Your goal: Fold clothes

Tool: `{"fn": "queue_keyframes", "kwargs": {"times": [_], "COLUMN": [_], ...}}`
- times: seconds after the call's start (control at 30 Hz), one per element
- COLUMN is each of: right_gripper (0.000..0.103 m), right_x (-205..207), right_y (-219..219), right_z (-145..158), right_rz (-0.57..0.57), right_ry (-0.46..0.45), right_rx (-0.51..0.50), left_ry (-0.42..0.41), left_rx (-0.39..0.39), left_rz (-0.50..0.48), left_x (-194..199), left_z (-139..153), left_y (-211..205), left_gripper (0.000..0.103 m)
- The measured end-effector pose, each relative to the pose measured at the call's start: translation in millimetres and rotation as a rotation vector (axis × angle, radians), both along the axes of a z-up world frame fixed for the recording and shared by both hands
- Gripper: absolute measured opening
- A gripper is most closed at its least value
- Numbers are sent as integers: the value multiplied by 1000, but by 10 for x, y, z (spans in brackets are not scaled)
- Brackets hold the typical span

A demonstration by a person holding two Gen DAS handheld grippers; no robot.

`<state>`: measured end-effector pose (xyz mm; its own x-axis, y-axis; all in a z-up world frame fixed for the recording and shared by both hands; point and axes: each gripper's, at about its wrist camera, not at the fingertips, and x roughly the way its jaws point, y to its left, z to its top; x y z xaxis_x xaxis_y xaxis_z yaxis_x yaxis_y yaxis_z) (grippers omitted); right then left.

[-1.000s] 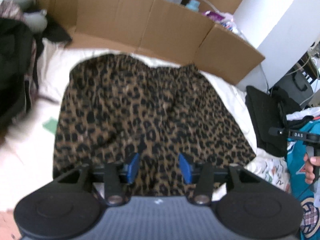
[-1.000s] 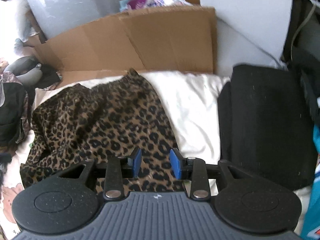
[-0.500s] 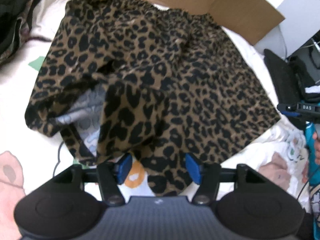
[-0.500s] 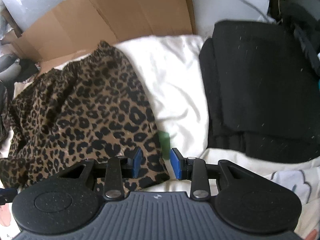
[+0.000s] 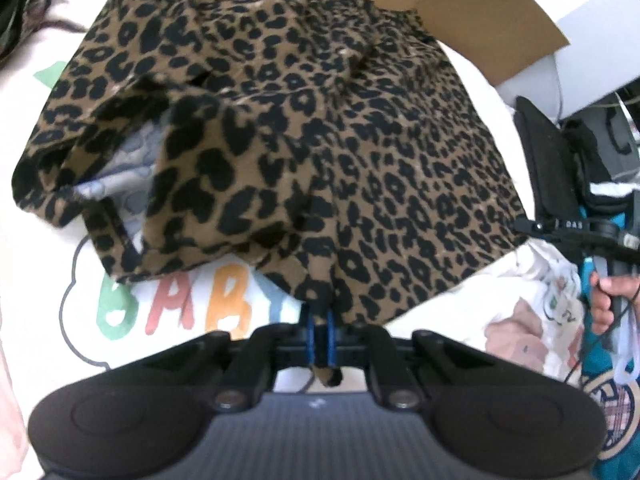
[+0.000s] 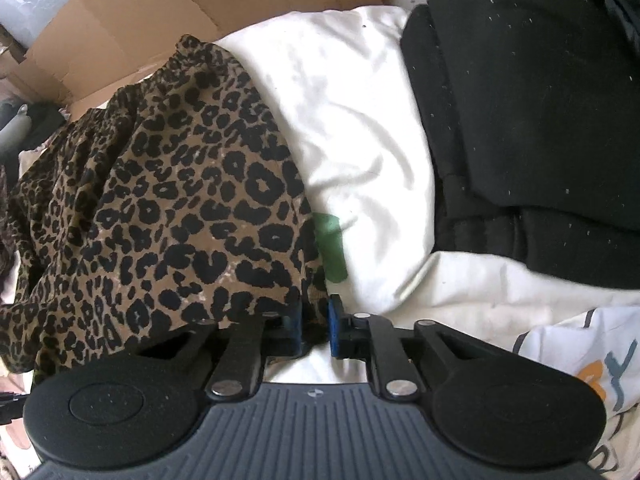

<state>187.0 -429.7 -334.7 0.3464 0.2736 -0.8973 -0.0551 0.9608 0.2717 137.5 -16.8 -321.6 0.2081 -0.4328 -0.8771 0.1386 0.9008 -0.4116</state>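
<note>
Leopard-print brown cloth skirt [image 5: 304, 128] lies on the white bed sheet [image 6: 352, 128]. Both grippers' blue fingers are closing, left gripper [image 5: 319, 330] and right gripper [image 6: 314, 326] each pinching its near hem.

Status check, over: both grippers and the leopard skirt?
Left gripper shut on leopard-print skirt hem. Right gripper closing on its corner. Nothing in the way.

Flattened cardboard [image 6: 120, 28] propped along the far edge of the bed. White sheet [image 6: 360, 120] printed with coloured letters [image 5: 172, 308] near the front edge. Folded black cloth [image 6: 540, 120] piled toward the right edge, lapping over the sheet.
</note>
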Motion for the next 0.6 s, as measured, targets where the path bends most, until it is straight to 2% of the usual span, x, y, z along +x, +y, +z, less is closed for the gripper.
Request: {"fn": "queue_keyframes", "kwargs": {"times": [0.1, 0.43, 0.6], "right_gripper": [8, 7, 7], "right_x": [7, -52, -36], "right_y": [21, 38, 59], "right_z": [117, 535, 649], "right_rz": [31, 27, 32], "right_ry": [-8, -63, -77], "right_rx": [-20, -64, -96], "left_ry": [-15, 1, 17], "left_rx": [-11, -41, -71], "left_rz": [-35, -25, -9], "left_x": [-9, -42, -108], "left_z": [82, 138, 97], "left_y": [-35, -26, 51], "left_gripper": [6, 5, 5]}}
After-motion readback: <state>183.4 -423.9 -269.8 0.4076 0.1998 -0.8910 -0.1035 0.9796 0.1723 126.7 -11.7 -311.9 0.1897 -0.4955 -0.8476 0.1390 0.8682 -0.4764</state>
